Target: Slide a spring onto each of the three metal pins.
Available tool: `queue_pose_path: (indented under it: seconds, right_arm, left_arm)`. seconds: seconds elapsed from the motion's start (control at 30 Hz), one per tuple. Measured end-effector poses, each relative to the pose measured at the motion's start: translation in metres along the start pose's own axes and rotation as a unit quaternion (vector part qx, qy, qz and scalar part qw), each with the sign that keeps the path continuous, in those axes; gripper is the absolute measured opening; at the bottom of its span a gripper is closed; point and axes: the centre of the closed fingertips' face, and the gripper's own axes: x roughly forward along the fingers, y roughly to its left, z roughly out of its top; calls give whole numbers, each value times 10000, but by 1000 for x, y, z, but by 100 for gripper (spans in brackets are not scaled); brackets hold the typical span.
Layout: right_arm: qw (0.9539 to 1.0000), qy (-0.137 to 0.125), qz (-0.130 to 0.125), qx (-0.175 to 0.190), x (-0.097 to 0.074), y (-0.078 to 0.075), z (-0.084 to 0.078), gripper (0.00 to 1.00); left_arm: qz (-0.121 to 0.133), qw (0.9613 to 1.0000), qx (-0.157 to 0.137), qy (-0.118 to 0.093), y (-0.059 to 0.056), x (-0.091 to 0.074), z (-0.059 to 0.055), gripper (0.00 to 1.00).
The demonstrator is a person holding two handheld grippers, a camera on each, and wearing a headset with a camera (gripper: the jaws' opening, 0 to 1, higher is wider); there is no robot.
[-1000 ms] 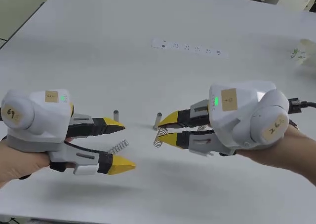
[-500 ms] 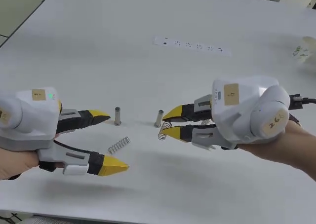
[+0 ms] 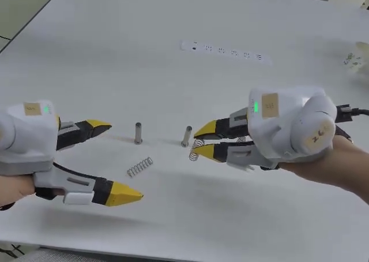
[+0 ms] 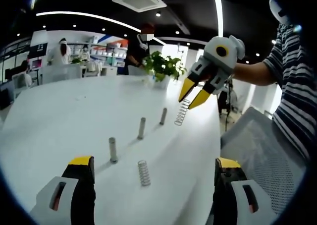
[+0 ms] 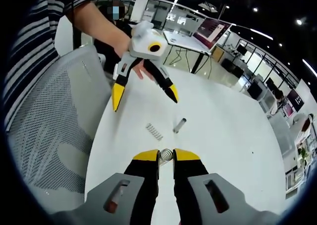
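Right gripper (image 3: 195, 143) pinches a spring (image 4: 182, 112) at four o'clock of one pin (image 3: 186, 136); left gripper (image 3: 125, 161) gapes wide, loose spring (image 3: 139, 166) at six o'clock of another pin (image 3: 138, 133).

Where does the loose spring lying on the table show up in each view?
Head view: loose spring, lower left of centre.
Left gripper view: loose spring, low centre, between that gripper's jaws.
Right gripper view: loose spring, just above centre.
Shared landmark: the held spring, pinched in the right gripper, shows in all three.
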Motion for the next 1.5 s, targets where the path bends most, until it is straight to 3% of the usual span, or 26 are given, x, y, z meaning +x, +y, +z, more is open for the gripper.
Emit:
queue_pose_path:
  seconds: [0.37,0.7,1.0,1.5]
  right_arm:
    - [9993,114,219,288,5,-10,-4,7]
    - [9990,190,-149,381,8,-47,-6,8]
    - [9969,207,-441,618,17,-66,-12,8]
    - [9935,136,-541,990,26,-72,-16,8]
  left_arm:
    - [65,10000,-22,-54,5,-4,2,98]
    - [166,9998,-45,-93,10,-9,4,98]
    - [199,9997,-72,-91,13,-12,3,98]
    - [291,9994,-127,-110,17,-17,2,98]
